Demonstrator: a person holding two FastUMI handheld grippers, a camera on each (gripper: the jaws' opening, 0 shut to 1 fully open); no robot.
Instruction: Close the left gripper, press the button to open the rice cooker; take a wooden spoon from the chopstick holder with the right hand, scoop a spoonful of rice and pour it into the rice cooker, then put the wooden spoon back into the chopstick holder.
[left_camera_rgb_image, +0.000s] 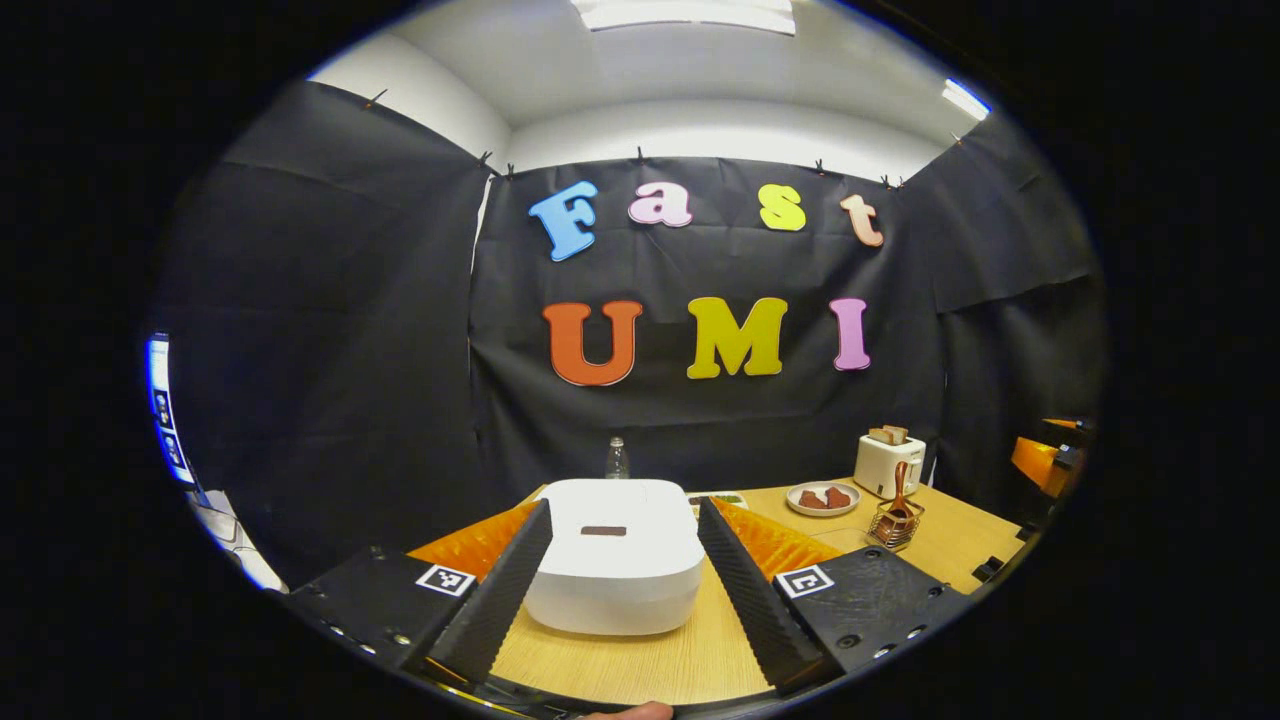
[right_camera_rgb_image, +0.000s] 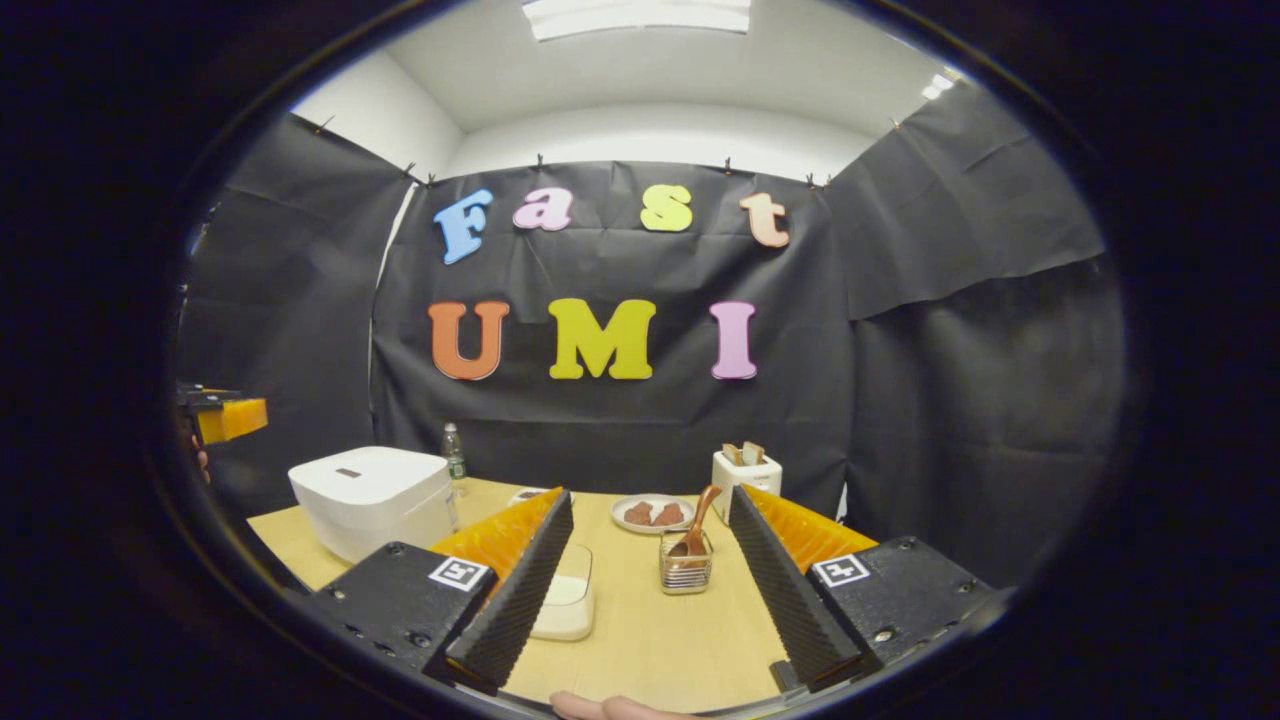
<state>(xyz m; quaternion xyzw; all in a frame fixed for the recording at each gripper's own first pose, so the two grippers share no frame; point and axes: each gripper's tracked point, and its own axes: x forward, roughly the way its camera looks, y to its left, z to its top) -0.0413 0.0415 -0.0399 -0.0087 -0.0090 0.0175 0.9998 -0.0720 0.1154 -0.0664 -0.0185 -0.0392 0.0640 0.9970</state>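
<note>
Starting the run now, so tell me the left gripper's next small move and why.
Probably shut the left gripper first: its fingers stand wide apart, framing the closed rice cooker without touching it. The button on the lid looks small, so closed tips would likely press it more surely.

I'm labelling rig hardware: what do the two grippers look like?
Left gripper and right gripper match: two long fingers with ridged inner faces and orange ribbed backs, on black bolted plates, each carrying a small square black-and-white marker.
</note>
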